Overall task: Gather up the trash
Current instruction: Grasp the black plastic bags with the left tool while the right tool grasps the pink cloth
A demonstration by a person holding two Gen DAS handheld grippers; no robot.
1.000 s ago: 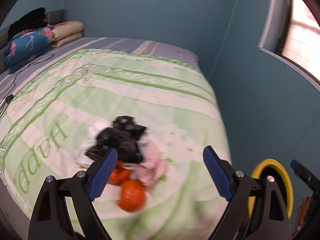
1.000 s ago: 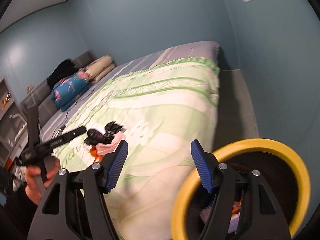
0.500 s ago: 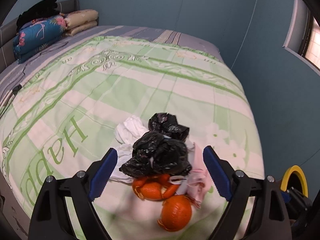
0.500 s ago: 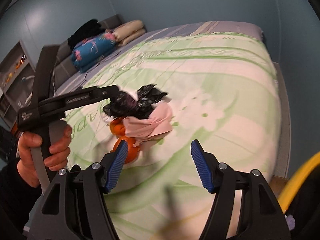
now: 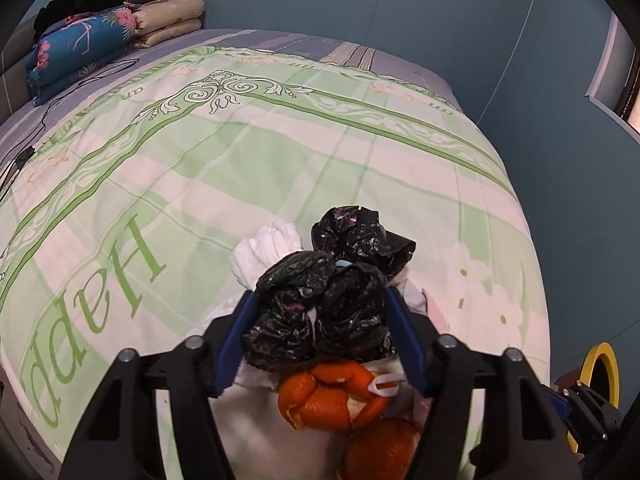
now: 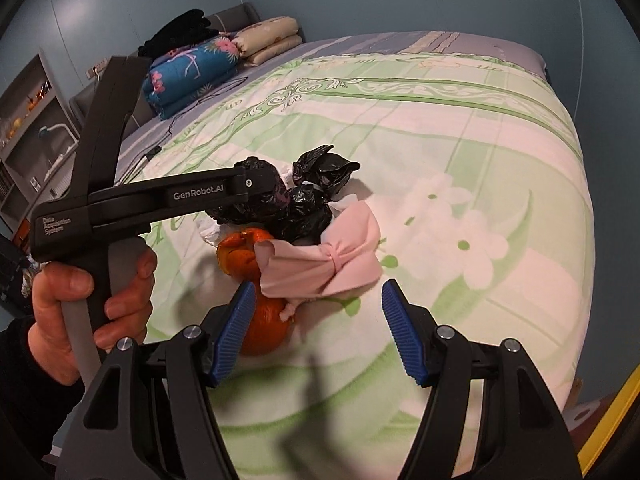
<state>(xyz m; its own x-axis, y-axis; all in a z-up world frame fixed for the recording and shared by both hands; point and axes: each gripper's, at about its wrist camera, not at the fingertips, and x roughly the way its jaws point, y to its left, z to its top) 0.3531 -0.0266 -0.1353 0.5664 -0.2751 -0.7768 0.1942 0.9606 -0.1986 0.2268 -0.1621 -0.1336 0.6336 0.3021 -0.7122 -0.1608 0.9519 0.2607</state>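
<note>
On the green-and-white patterned bedspread point(image 5: 280, 152), a small heap of rubbish sits between two hand-held grippers.

Left of the heap's black centre, crumpled white tissue point(image 5: 266, 246) pokes out. The left gripper point(image 5: 320, 316) straddles the crumpled black plastic bag point(image 5: 320, 304), its blue-padded jaws closing around it; whether the pads already press the plastic I cannot tell. A second crumpled black bag point(image 5: 360, 236) lies just behind that one, and curled orange peel point(image 5: 332, 396) lies just in front. In the right wrist view a person's hand point(image 6: 92, 300) grips the left tool's handle. Right of the black bag rests a pale pink knotted cloth scrap point(image 6: 324, 260), touching the peel. The right gripper point(image 6: 316, 332) hovers before the pink scrap, jaws apart, holding nothing. Further right, a yellow-rimmed bin point(image 5: 604, 376) stands off the bed.
</note>
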